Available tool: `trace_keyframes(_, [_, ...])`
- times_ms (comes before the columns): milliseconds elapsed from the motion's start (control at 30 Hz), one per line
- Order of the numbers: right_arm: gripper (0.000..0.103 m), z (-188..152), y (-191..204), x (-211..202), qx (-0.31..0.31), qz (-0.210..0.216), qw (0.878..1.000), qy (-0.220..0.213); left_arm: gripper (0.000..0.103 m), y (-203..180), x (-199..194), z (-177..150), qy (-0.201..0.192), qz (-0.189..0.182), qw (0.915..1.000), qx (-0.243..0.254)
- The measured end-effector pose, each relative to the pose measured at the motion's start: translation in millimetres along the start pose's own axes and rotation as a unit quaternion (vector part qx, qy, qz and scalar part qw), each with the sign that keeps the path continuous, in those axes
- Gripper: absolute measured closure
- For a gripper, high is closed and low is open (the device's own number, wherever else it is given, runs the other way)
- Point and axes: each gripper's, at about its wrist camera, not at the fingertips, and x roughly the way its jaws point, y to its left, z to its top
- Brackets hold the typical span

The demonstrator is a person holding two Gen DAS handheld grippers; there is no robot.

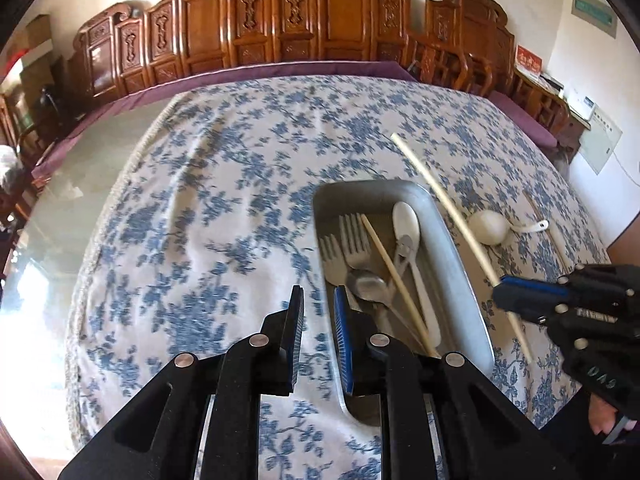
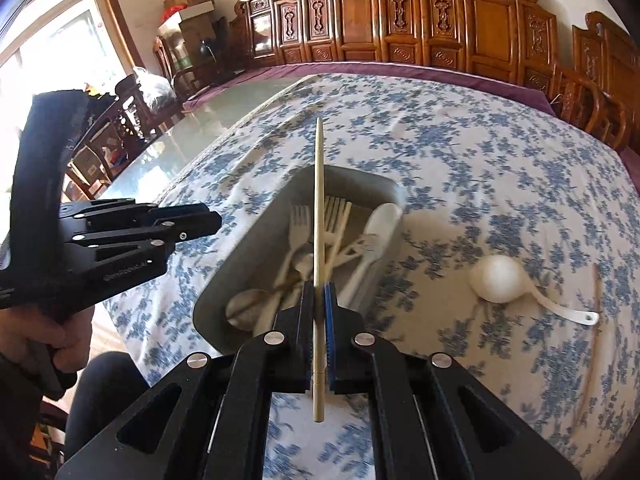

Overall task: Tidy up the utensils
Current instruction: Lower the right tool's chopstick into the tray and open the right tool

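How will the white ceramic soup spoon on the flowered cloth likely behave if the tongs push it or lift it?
The white ceramic soup spoon lies bowl-down on its rounded back, so a push would probably rock or spin it. Its glossy surface looks slippery for the right tongs. It seems rigid and likely breakable, so the thin curved handle probably needs a gentle grip.

The right claw is closed on a pale chopstick, which runs between its fingers and extends above the metal tray. The tray rests on the floral-clothed surface and contains forks, a white plastic spoon and a metal spoon. Right of the tray, well apart, lies a white ladle. Left of the tray, the left claw hovers.
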Motion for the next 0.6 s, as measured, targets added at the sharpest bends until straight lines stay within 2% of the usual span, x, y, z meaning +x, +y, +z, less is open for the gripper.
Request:
trace_keyframes(367, [0.097, 2.1, 9.6, 44.9, 0.042, 0.009, 0.998, 0.039, 0.089, 24.9, -6.4, -3.5, -0.001, 0.014, 0.9998, -0.012])
trace_keyframes(600, [0.096, -3.1, 6.1, 54.1, 0.046, 0.0, 0.998, 0.048, 0.089, 26.6, -4.3, -6.8, 0.002, 0.015, 0.9998, -0.013])
